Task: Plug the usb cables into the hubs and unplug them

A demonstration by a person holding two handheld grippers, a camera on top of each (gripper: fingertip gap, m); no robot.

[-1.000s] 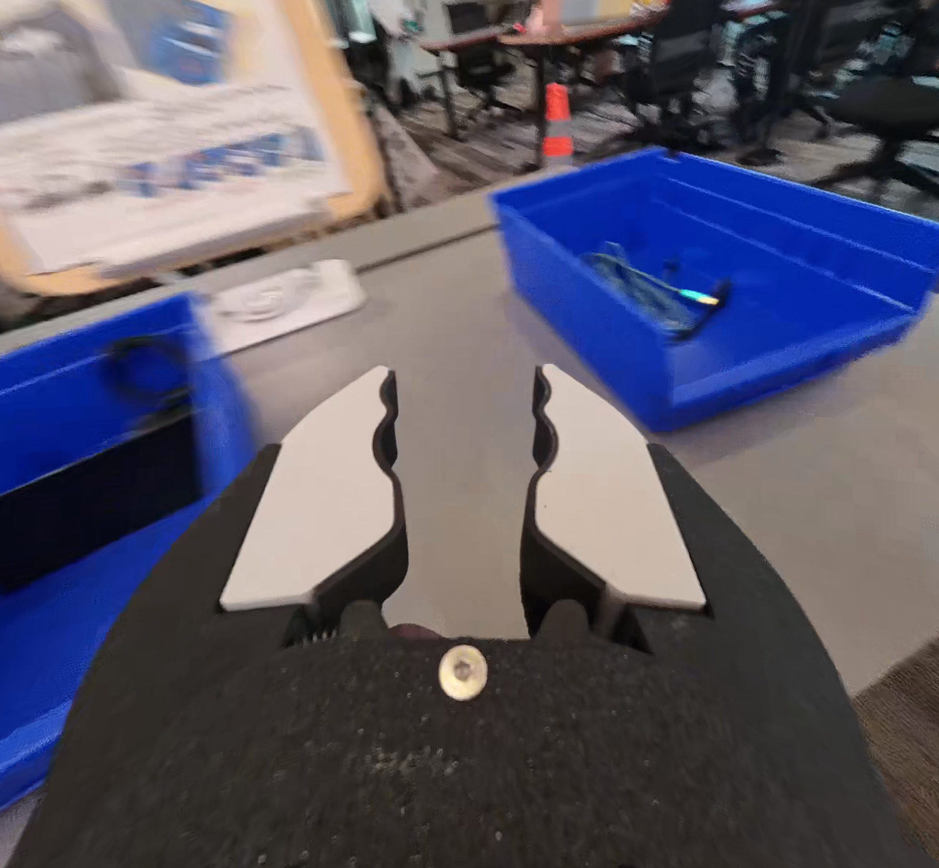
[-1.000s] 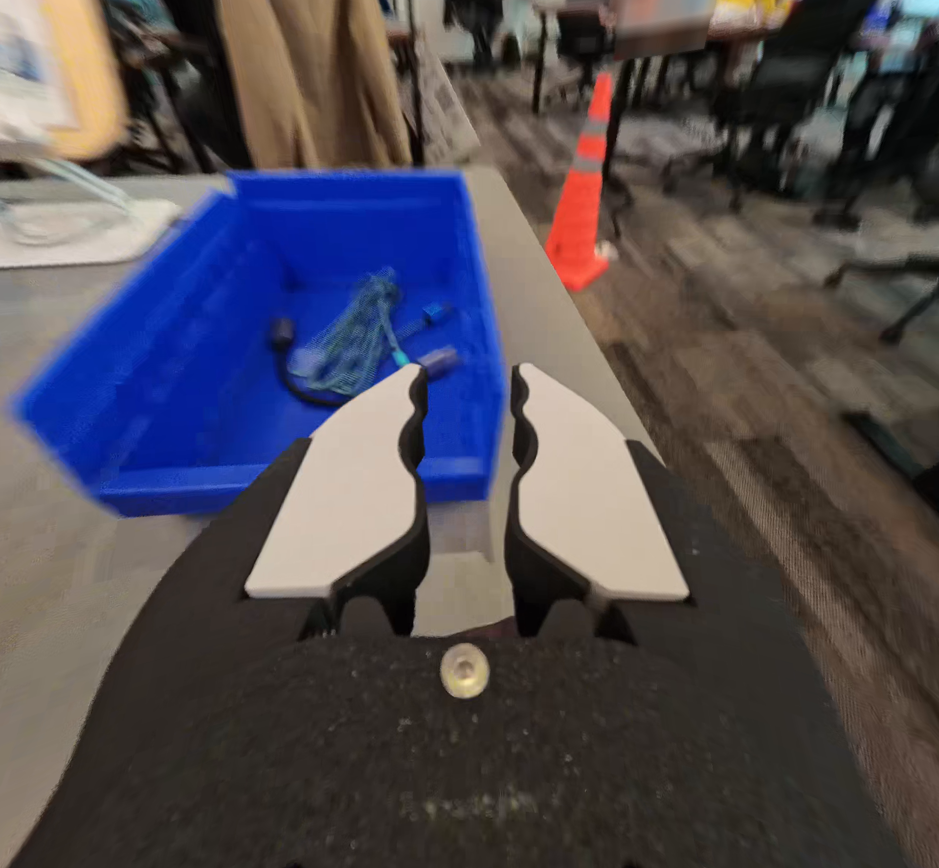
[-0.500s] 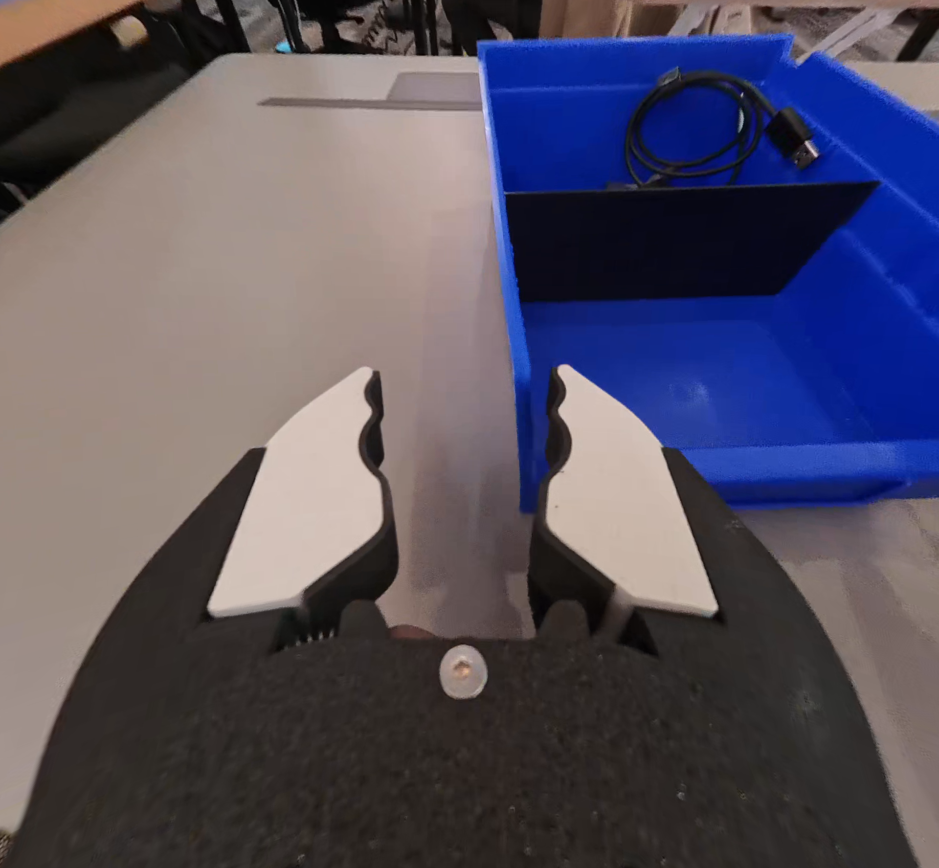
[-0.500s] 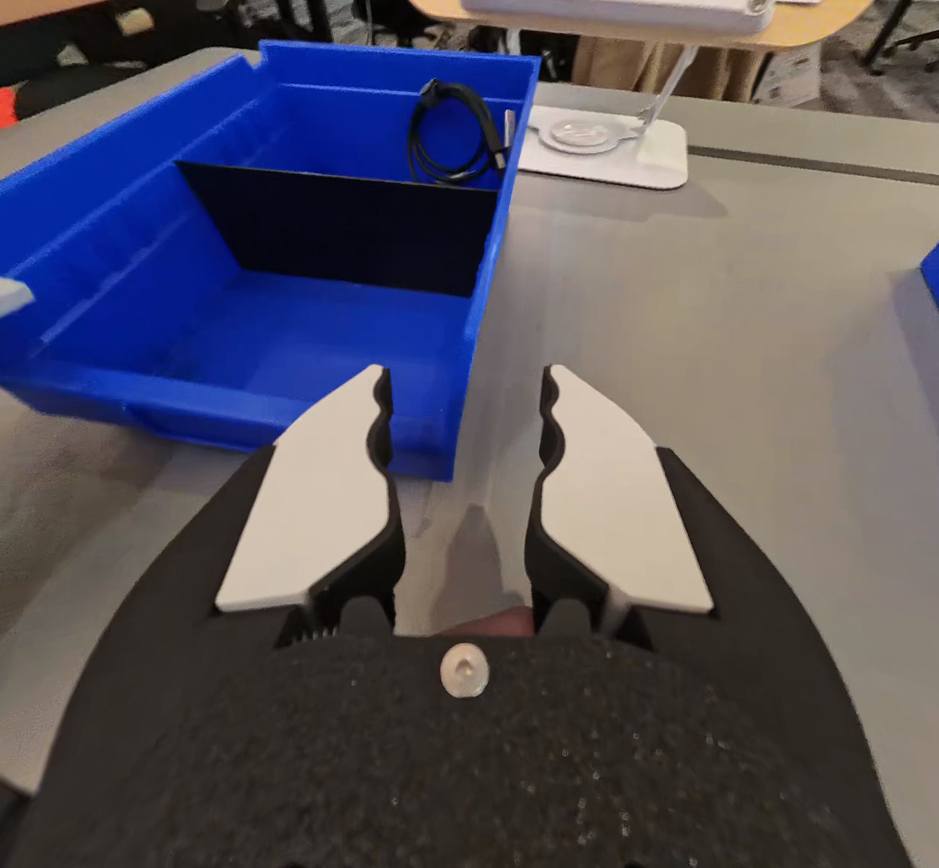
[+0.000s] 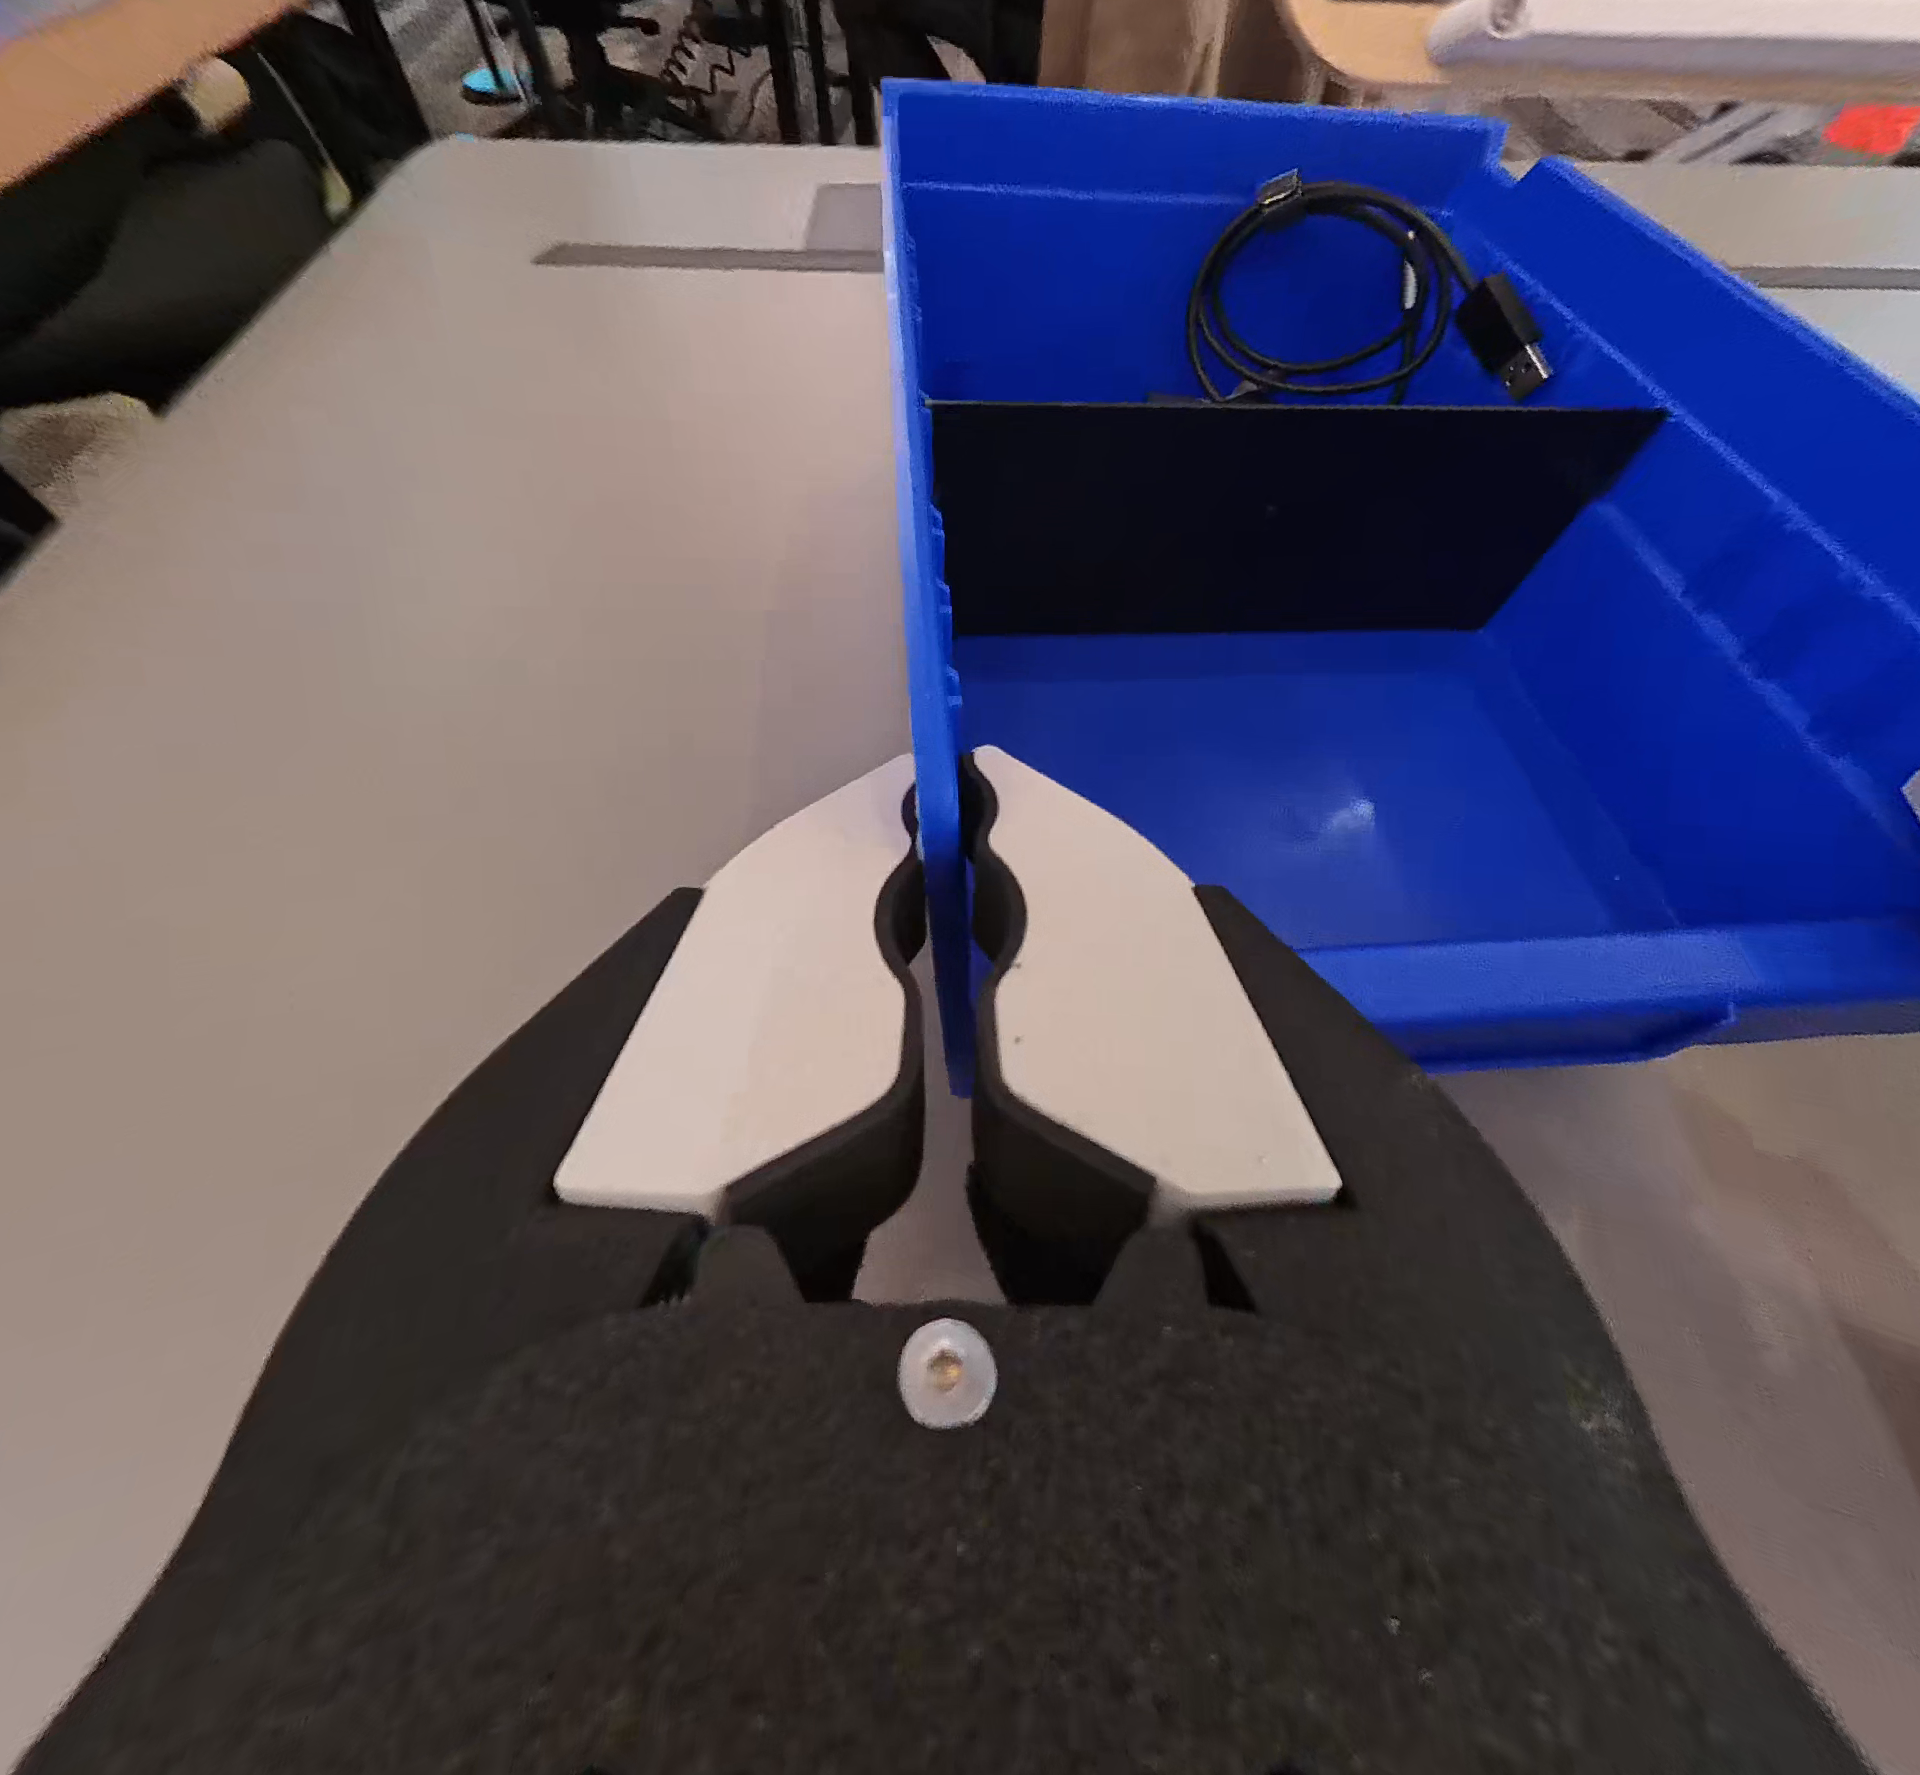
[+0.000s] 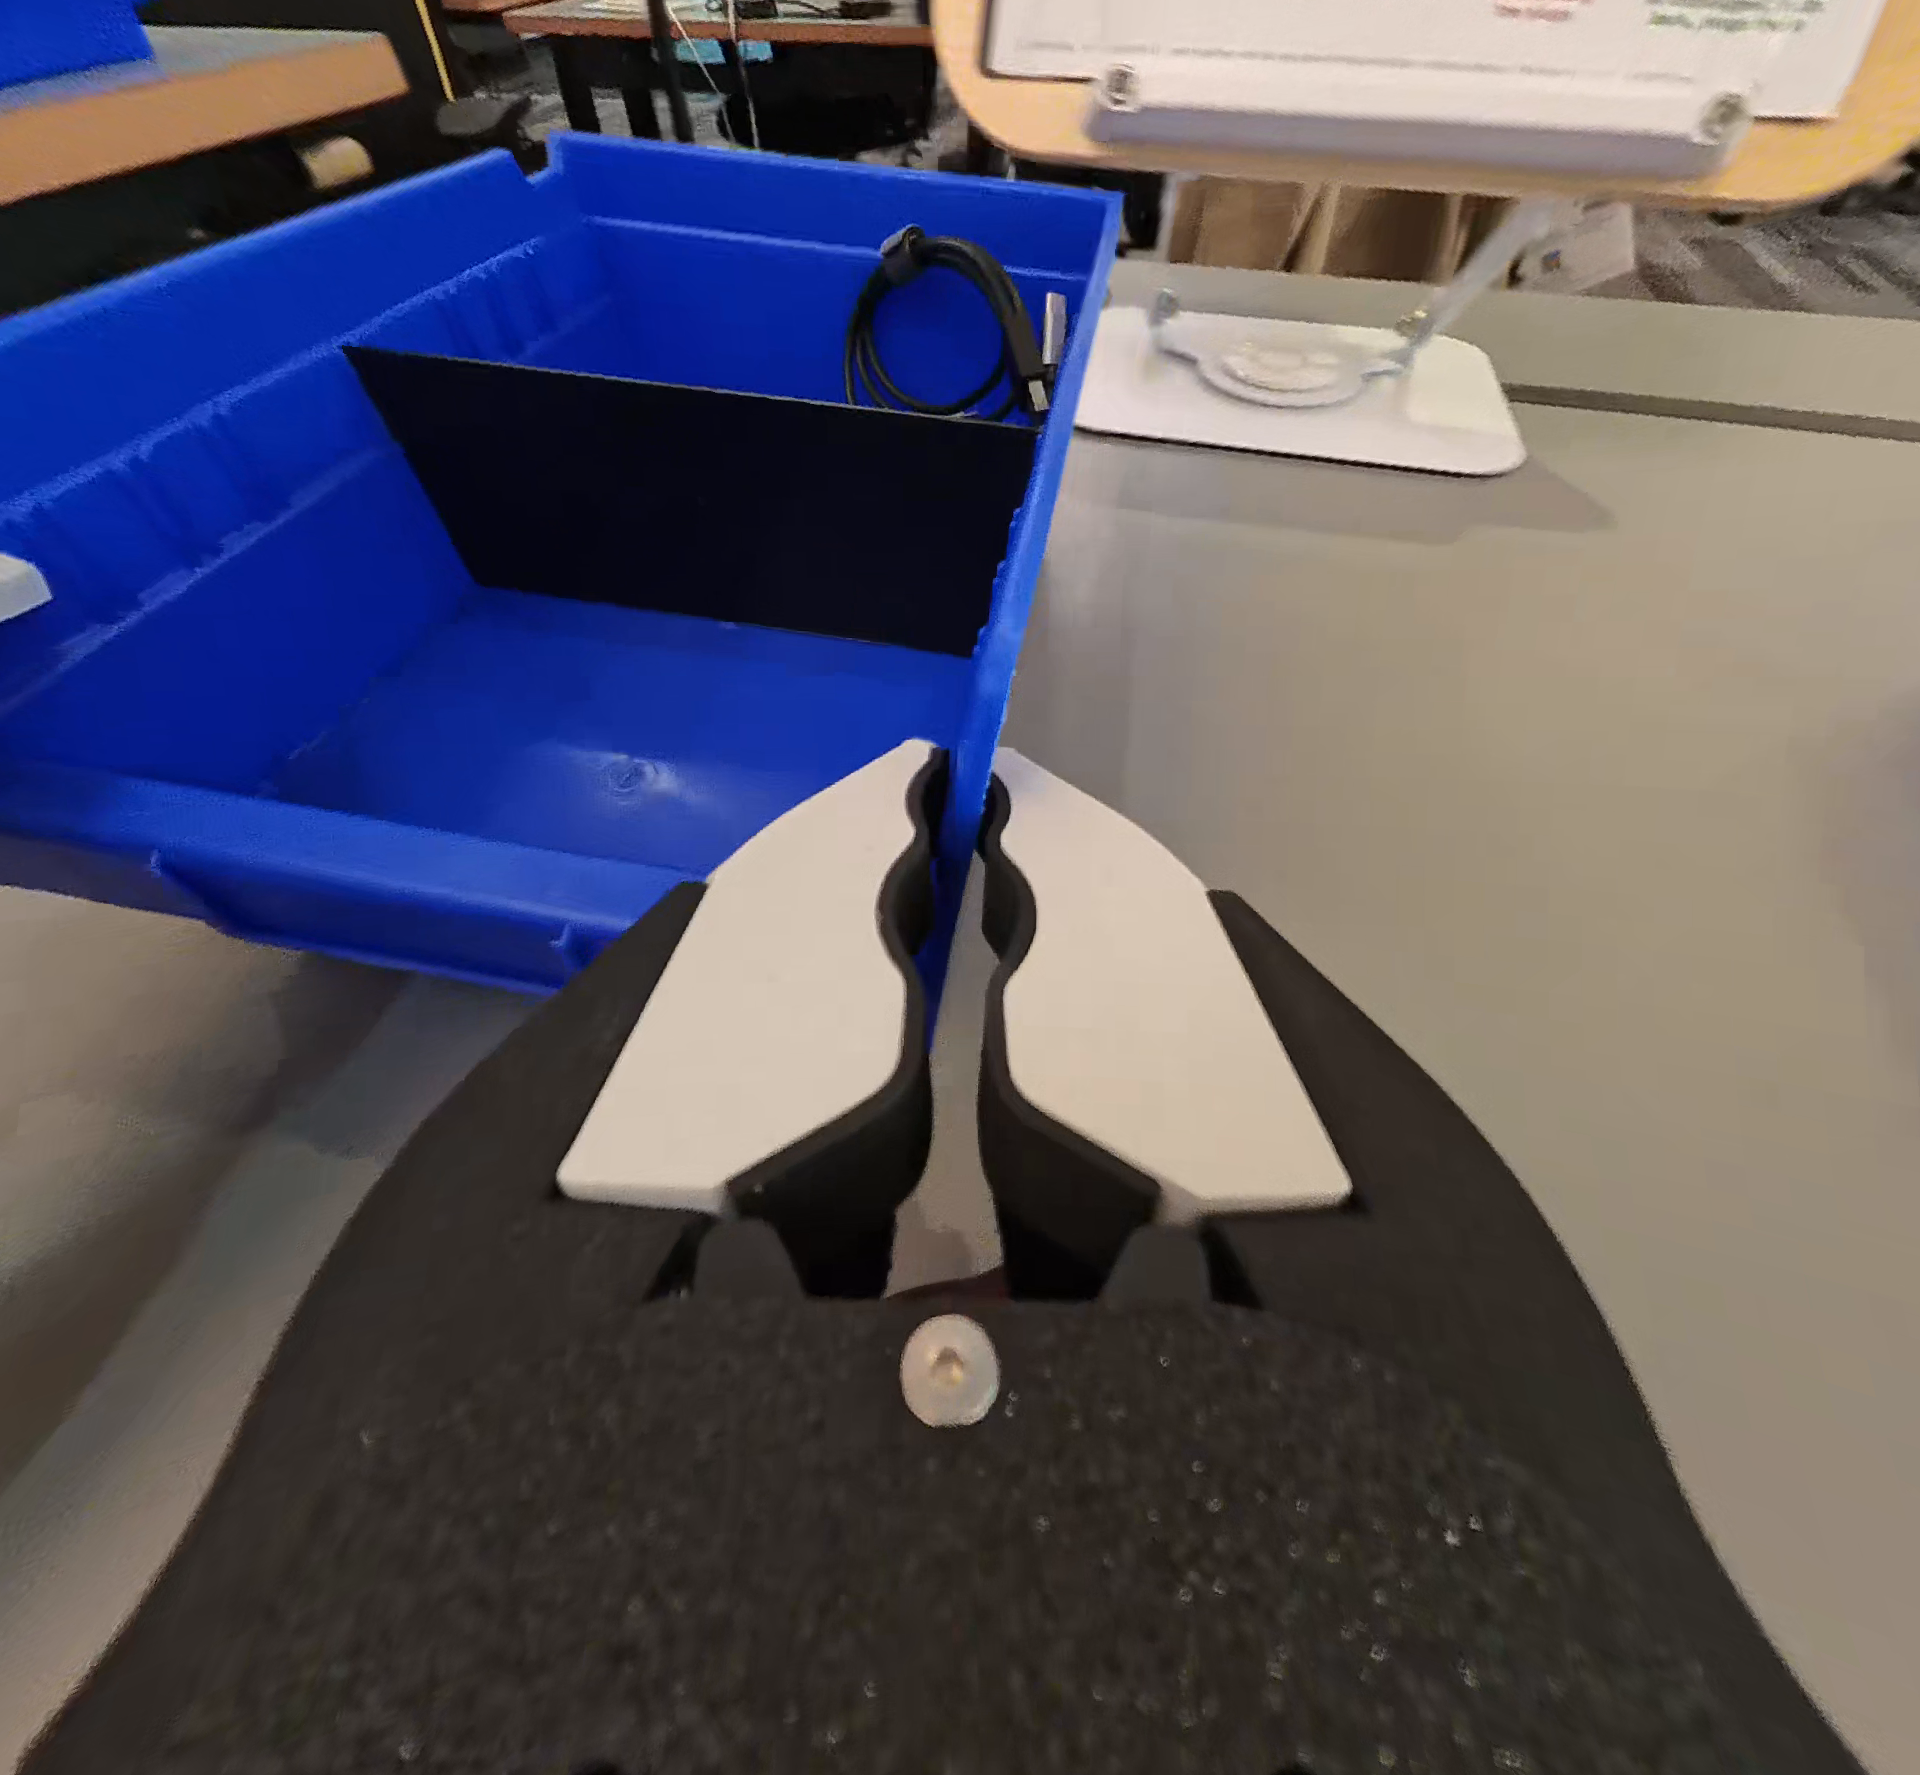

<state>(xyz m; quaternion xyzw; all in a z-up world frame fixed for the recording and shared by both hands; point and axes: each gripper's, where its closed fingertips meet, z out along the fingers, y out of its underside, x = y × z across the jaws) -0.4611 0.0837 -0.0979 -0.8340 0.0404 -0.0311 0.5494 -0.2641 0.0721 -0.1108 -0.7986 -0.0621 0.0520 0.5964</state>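
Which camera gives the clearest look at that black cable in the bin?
The left wrist view: the cable lies coiled in the bin's far compartment, with its plug fully visible. In the right wrist view the cable looks smaller, bunched against the corner, partly hidden by the divider.

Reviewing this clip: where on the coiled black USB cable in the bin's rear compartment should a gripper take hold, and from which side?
Probably the rigid USB-A plug of the coiled black USB cable, from above: it juts free of the loops, while the black divider blocks a frontal approach into the blue plastic bin.
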